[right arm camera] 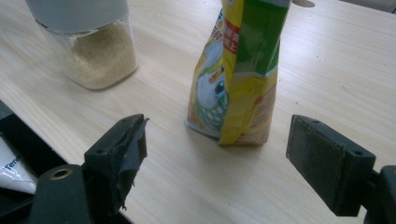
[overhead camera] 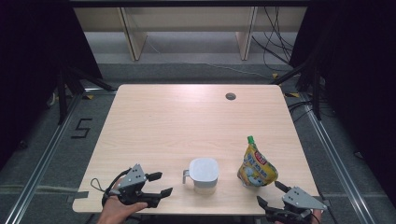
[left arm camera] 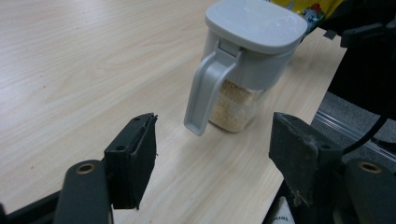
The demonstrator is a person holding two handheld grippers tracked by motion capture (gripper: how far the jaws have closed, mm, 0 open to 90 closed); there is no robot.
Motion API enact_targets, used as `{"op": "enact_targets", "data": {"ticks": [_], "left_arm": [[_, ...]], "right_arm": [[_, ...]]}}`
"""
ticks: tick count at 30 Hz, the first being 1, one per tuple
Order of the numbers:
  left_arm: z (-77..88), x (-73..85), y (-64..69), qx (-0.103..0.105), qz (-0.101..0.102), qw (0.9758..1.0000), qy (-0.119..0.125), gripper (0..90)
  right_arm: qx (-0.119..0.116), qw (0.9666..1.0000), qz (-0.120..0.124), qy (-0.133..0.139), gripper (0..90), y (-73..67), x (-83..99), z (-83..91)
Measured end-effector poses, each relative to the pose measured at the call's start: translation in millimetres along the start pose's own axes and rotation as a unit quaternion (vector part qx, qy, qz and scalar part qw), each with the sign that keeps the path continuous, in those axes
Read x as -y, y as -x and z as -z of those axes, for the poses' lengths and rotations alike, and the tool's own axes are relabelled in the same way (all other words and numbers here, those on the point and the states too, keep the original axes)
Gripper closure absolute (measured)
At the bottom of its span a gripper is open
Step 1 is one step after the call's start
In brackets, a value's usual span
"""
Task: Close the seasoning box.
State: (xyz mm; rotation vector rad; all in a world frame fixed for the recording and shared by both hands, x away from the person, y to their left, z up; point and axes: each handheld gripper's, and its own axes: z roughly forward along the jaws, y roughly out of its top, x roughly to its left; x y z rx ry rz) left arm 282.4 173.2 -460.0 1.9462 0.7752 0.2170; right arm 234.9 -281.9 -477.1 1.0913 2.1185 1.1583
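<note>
The left gripper (overhead camera: 160, 184) has its jaws standing apart with nothing between them, low over the table (overhead camera: 154, 121) near its front edge. Just ahead of its tips stands the lidded jar (left arm camera: 243, 65), upright, grey lid shut, pale grains in its clear lower part, its handle (left arm camera: 205, 91) turned toward the jaws. This looks like the approach to a grasp: next the jaws should ease forward to straddle the handle, then close. The right gripper (overhead camera: 270, 195) is likewise spread and empty; directly ahead of it stands the yellow spouted pouch (right arm camera: 238, 74), upright, apart from the pads, beside the jar
</note>
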Motion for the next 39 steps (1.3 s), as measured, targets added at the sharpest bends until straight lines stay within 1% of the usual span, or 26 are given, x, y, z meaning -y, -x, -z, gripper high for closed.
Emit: {"op": "enact_targets", "data": {"ticks": [2, 4, 5, 6, 8, 9, 11, 12, 14, 15, 16, 17, 18, 19, 20, 23, 24, 26, 28, 31, 33, 34, 35, 36, 37, 39], "left_arm": [[-0.3, 2.3, -0.1, 0.004, -0.002, 1.0, -0.003, 30.0], [-0.4, 4.8, 1.2, -0.001, -0.002, 1.0, -0.008, 29.0], [-2.2, 6.5, 1.5, 0.003, 0.001, 1.0, -0.002, 28.5], [-1.2, 6.9, 1.8, 0.0, 0.0, 0.9999, -0.011, 27.9], [-2.2, 9.9, 3.5, -0.005, -0.001, 0.9999, -0.012, 27.0], [-1.6, 10.7, 3.2, -0.004, -0.005, 0.9998, -0.021, 27.0], [-1.8, 13.8, 3.8, -0.012, -0.019, 0.9993, -0.031, 26.7], [-3.3, 16.1, 5.1, -0.015, -0.021, 0.9992, -0.03, 26.6], [-3.6, 19.0, 7.8, -0.018, -0.024, 0.9987, -0.042, 26.5], [-3.8, 20.2, 7.1, -0.02, -0.031, 0.9982, -0.046, 26.4], [-4.9, 21.4, 8.1, -0.018, -0.024, 0.9987, -0.04, 26.4], [-4.5, 22.1, 7.9, -0.017, -0.025, 0.9985, -0.045, 26.3], [-5.9, 23.6, 8.7, -0.017, -0.018, 0.999, -0.037, 26.4], [-6.4, 24.5, 7.2, -0.018, -0.025, 0.9988, -0.039, 26.3], [-6.1, 24.6, 8.3, -0.017, -0.022, 0.9986, -0.045, 26.2], [-6.2, 25.1, 7.6, -0.02, -0.026, 0.9981, -0.052, 26.1], [-7.5, 25.8, 9.4, -0.02, -0.014, 0.9988, -0.042, 26.1], [-6.8, 25.7, 6.9, -0.018, -0.025, 0.9983, -0.05, 26.0], [-6.8, 25.8, 7.1, -0.021, -0.024, 0.9982, -0.05, 25.9], [-7.2, 25.9, 7.2, -0.019, -0.022, 0.9983, -0.05, 25.8], [-7.2, 26.0, 7.1, -0.019, -0.021, 0.9984, -0.049, 25.8], [-7.3, 26.0, 7.0, -0.019, -0.021, 0.9984, -0.049, 25.7], [-7.3, 26.0, 6.9, -0.019, -0.021, 0.9983, -0.05, 25.7], [-8.1, 26.4, 7.8, -0.019, -0.014, 0.9987, -0.045, 25.7], [-8.6, 26.7, 7.7, -0.019, -0.013, 0.9989, -0.042, 25.6], [-8.6, 26.4, 7.7, -0.019, -0.012, 0.9988, -0.043, 25.4]], "right_arm": [[-0.003, 1.0, -0.001, 0.002, 20.8, 0.0, 0.2, -0.7], [0.003, 0.9999, 0.01, 0.007, 20.7, 1.5, 0.4, -0.9], [0.002, 0.9999, 0.009, 0.007, 20.7, 1.4, 0.5, -1.0], [0.002, 0.9999, 0.009, 0.007, 20.5, 1.3, 0.5, -1.0], [0.003, 1.0, 0.005, 0.006, 20.4, 0.4, 0.7, -0.8], [0.001, 1.0, 0.008, 0.002, 20.2, 1.0, 0.6, -0.6], [0.0, 1.0, 0.007, 0.0, 20.1, 1.0, 0.7, -0.5], [0.001, 1.0, 0.01, 0.001, 20.1, 1.8, 0.7, -0.5], [-0.013, 0.9997, -0.014, -0.013, 20.1, -0.7, 1.2, -0.4], [-0.015, 0.9997, -0.012, -0.012, 20.0, -0.3, 1.5, -0.8], [-0.016, 0.9997, -0.014, -0.013, 20.0, -0.3, 1.6, -0.9], [-0.017, 0.9997, -0.015, -0.014, 19.9, -0.3, 1.7, -1.0], [-0.016, 0.9997, -0.012, -0.015, 19.9, -0.1, 1.7, -1.0], [-0.018, 0.9997, -0.01, -0.016, 19.9, 0.0, 1.7, -1.2], [-0.018, 0.9997, -0.01, -0.016, 19.9, -0.2, 1.8, -1.3], [-0.016, 0.9997, -0.008, -0.016, 19.9, -0.2, 1.8, -1.4], [-0.016, 0.9997, -0.008, -0.015, 19.9, -0.9, 1.8, -1.7], [-0.016, 0.9997, -0.009, -0.018, 19.9, -0.9, 1.7, -1.3], [-0.012, 0.9997, -0.007, -0.019, 19.9, -0.7, 1.7, -1.0], [-0.007, 0.9999, 0.009, -0.01, 19.9, 1.6, 1.9, -2.3], [-0.007, 0.9999, 0.008, -0.01, 19.9, 1.7, 1.9, -2.4], [-0.015, 0.9997, -0.006, -0.02, 19.9, -0.1, 2.0, -1.7], [-0.01, 0.9999, 0.003, -0.013, 19.8, 1.0, 2.0, -2.2], [-0.012, 0.9998, 0.002, -0.014, 19.8, 0.8, 2.0, -2.3], [-0.015, 0.9997, -0.004, -0.019, 19.7, 0.0, 2.0, -2.0], [-0.016, 0.9997, -0.005, -0.019, 19.8, 0.0, 2.1, -2.2]]}}
